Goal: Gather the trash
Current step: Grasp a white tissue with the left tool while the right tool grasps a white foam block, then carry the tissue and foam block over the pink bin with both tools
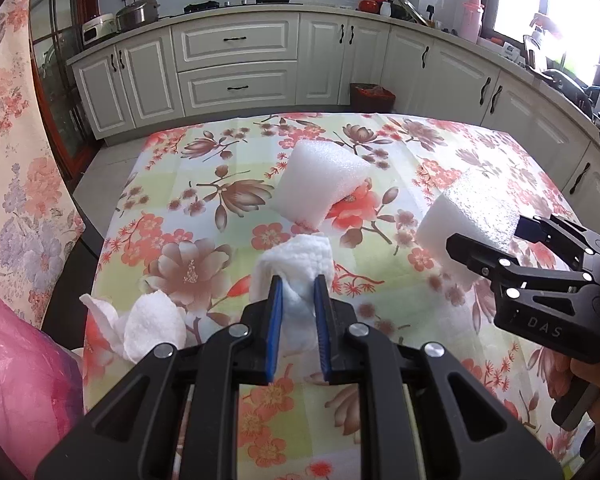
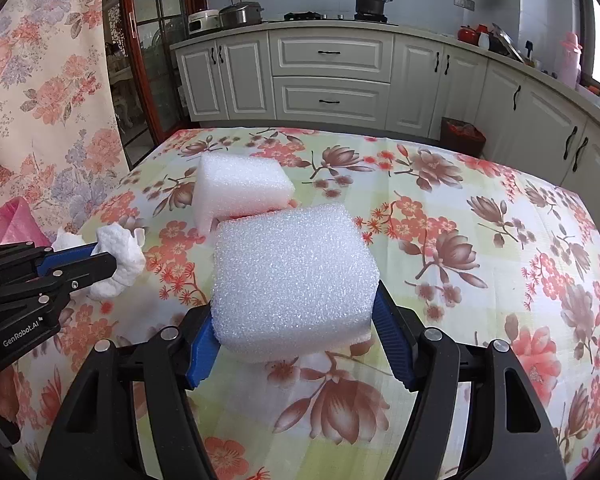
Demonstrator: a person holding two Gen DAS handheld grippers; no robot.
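In the left wrist view my left gripper (image 1: 298, 282) is shut on a crumpled white tissue (image 1: 296, 254), held just above the flowered tablecloth (image 1: 204, 216). A second crumpled tissue (image 1: 148, 324) lies to its left near the table edge. My right gripper (image 2: 296, 306) is shut on a white foam block (image 2: 292, 268), its blue pads pressing both sides. Seen from the left, that foam block (image 1: 476, 210) and right gripper (image 1: 486, 234) are at the right. Another foam block (image 1: 320, 184) (image 2: 240, 192) rests on the table farther back. The right wrist view shows the left gripper (image 2: 108, 258) with its tissue (image 2: 122, 258).
A pink plastic bag (image 1: 20, 360) (image 2: 16, 220) hangs off the table's left side beside a flowered curtain (image 1: 8, 140). A dark waste bin (image 1: 372, 96) (image 2: 462, 136) stands on the floor past the far table edge. White kitchen cabinets (image 1: 236, 68) line the back.
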